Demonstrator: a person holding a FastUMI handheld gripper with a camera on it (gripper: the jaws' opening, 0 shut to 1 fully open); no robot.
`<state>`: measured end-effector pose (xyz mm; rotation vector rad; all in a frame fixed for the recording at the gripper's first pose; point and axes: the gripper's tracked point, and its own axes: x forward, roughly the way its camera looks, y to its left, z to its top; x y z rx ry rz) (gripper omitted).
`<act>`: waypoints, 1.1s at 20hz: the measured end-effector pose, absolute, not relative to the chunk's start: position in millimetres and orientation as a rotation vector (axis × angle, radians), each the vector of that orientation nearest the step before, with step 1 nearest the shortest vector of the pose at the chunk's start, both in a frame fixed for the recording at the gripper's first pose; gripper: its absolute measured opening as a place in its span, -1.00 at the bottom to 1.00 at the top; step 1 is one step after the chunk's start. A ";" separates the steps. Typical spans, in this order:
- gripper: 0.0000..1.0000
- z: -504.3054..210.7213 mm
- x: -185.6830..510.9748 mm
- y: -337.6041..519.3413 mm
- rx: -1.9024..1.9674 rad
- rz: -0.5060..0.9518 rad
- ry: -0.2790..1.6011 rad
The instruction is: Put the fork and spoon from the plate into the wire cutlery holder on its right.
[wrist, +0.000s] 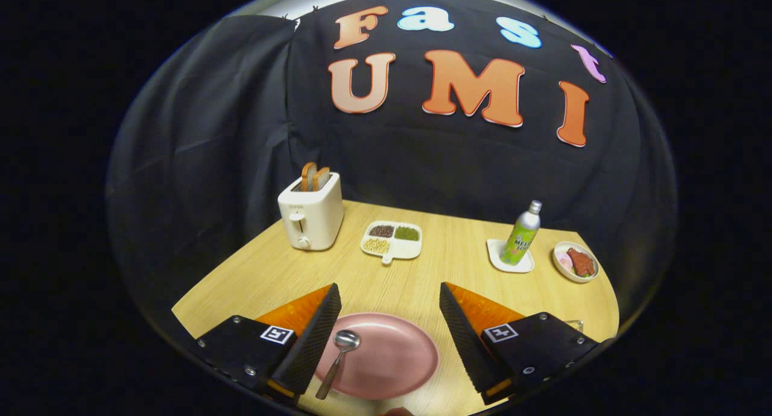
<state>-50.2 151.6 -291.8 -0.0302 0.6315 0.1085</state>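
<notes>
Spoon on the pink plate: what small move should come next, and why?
Probably shift the tongs toward the spoon and lower them. They are open and empty over the pink plate, while the spoon lies beside one finger, not centred between both.

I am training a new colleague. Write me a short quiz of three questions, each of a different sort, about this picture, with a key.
1. True or false: the gripper is shut on the spoon.
2. Multiple choice: what stands on the small white square dish? A) the toaster B) the bottle C) a cup
3. Fill in: the spoon's bowl rests on the pink ______, and its handle runs off the rim near the left finger.

Key
1. False: the fingers stand wide apart, with the plate between them.
2. B: the bottle. The toaster, with bread in its slots, stands beside the divided dish.
3. plate
</notes>
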 end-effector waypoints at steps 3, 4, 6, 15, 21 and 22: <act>0.97 -331.7 -66.7 172.1 -0.035 0.121 0.731; 0.97 -345.3 -73.0 177.3 -0.036 0.126 0.769; 0.97 -368.7 -87.3 184.7 -0.044 0.138 0.838; 0.66 -440.9 -134.1 205.9 -0.093 0.166 1.096; -0.25 -453.2 -147.8 208.7 -0.096 0.164 1.200; -0.49 -455.5 -146.5 207.0 -0.091 0.154 1.203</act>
